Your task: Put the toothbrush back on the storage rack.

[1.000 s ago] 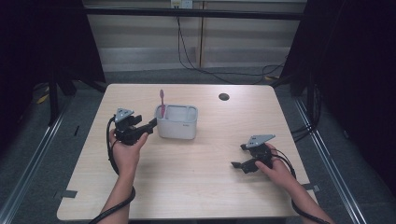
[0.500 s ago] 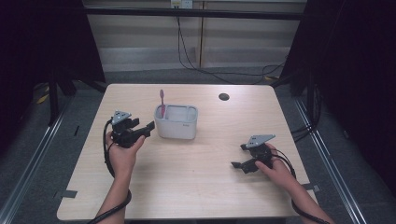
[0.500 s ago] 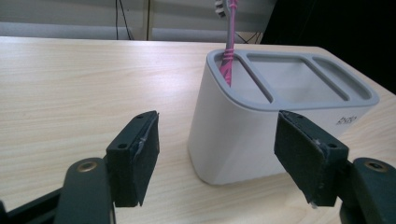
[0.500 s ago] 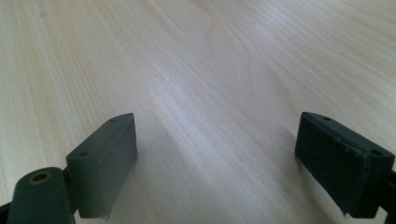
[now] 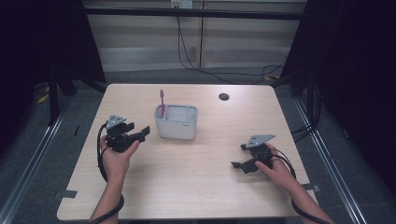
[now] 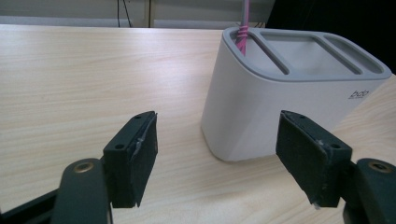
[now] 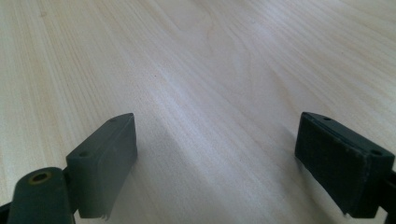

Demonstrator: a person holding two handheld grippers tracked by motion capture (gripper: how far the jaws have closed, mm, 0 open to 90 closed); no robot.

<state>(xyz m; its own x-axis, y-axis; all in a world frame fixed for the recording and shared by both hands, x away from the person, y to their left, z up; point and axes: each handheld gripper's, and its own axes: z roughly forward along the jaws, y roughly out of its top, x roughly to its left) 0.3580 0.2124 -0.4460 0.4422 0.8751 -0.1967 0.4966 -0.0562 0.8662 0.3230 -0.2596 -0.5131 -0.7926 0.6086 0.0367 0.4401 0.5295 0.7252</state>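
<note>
High view: two grippers on a wooden table (image 5: pixel 196 186), white holder (image 5: pixel 176 122) between them, closer to the left one.

Left gripper (image 5: pixel 142 133) sits just beside the holder, not touching, pink toothbrush (image 5: pixel 162 101) upright in the holder's left slot; right gripper (image 5: pixel 237 164) is well apart. Left gripper view: jaws wide and just been opening a bit more, nothing between them, holder right ahead. Right gripper view: jaws wide, just bare tabletop between them.
</note>
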